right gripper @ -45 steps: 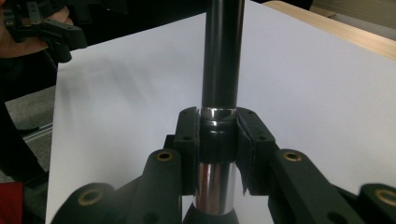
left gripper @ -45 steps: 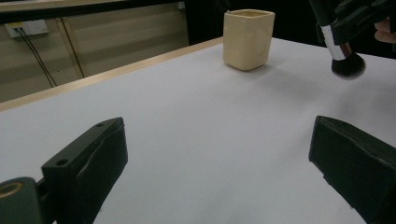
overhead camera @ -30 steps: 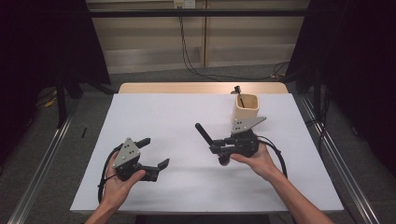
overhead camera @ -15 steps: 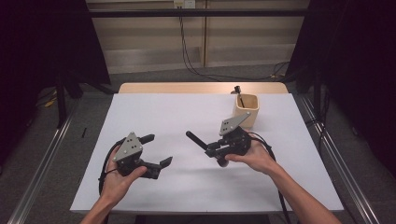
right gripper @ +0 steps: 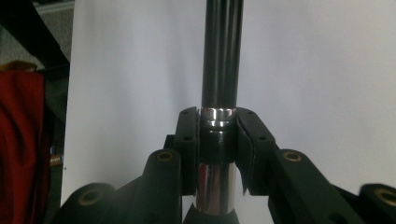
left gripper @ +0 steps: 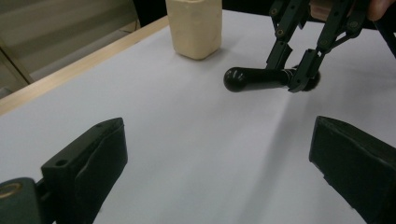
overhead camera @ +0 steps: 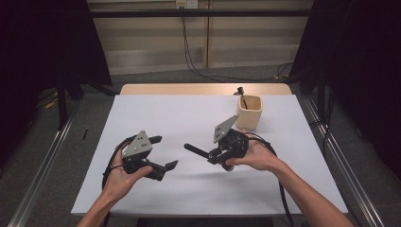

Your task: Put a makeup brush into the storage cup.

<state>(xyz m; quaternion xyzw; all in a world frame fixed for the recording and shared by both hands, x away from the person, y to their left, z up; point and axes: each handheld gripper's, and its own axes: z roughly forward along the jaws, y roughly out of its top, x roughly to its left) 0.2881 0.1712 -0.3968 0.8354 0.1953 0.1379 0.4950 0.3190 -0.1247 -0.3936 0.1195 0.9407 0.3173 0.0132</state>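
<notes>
**Operator:** Two grippers are up over the bench (overhead camera: 156, 113) on my screen. My right gripper (overhead camera: 213, 156) has its fingers clamped on a black tool with a long dark handle (overhead camera: 195, 150). In the right gripper view the pads press on either side of the shaft (right gripper: 219, 135), just where a shiny metal collar meets the black handle, and the handle runs straight out ahead of the fingers over the white surface.

**Observer:** Where does that tool sit relative to the cup?

**Operator:** It hangs above the white cover, left of the beige cup (overhead camera: 249, 112) and clear of it. From the high view the handle points toward the left gripper (overhead camera: 163, 156). The left gripper view shows its rounded black end (left gripper: 233, 79) well ahead of my left fingers (left gripper: 100, 158), nearer the cup (left gripper: 194, 25) than those fingers.

**Observer:** And the left one?

**Operator:** Its fingers stand wide apart with bare white surface between them. A dark utensil (overhead camera: 242, 94) stands in the cup.

**Observer:** Any writing or brand marks?

**Operator:** I can read none on the cup, the tool or the grippers.
</notes>
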